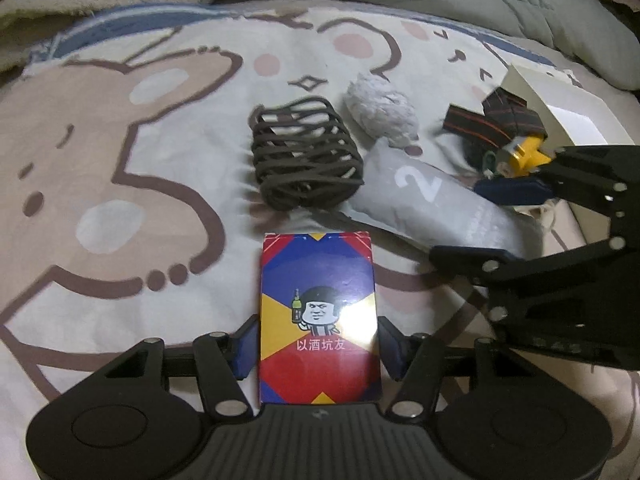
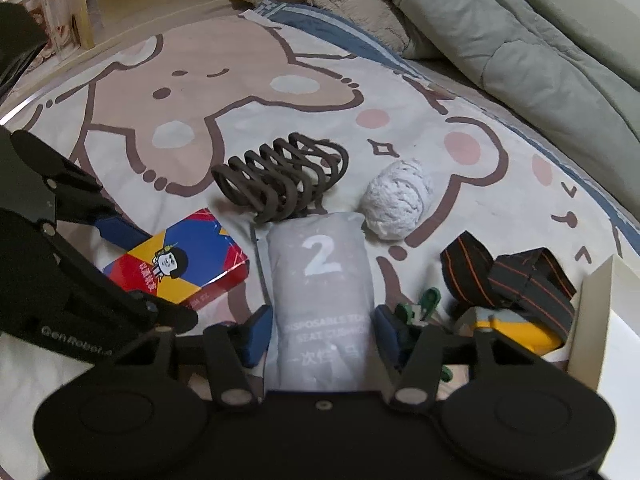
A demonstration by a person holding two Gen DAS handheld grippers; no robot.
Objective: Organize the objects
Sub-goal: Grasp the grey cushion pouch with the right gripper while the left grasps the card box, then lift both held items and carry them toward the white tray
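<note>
Two grippers over a bear-print bedsheet (image 1: pixel 120 200). L wrist view: left gripper (image 1: pixel 318 346) pads pressed on both sides of the card box (image 1: pixel 318 320), box lying on sheet; brown rope coil (image 1: pixel 306 152) just beyond. R wrist view: right gripper (image 2: pixel 322 336) straddles grey "2" pouch (image 2: pixel 320 280), pads at its edges; can't tell if squeezing. White cloth ball (image 2: pixel 400 204) near pouch top; striped strap (image 2: pixel 516 284) by white box (image 2: pixel 596 320) at right.

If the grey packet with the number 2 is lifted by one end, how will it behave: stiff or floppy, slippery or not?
The grey packet looks like a soft, puffy plastic pouch, so it will probably sag beyond the right gripper. Its film looks smooth, so it may slip a little. It seems light for its size, and flat enough not to roll.
</note>
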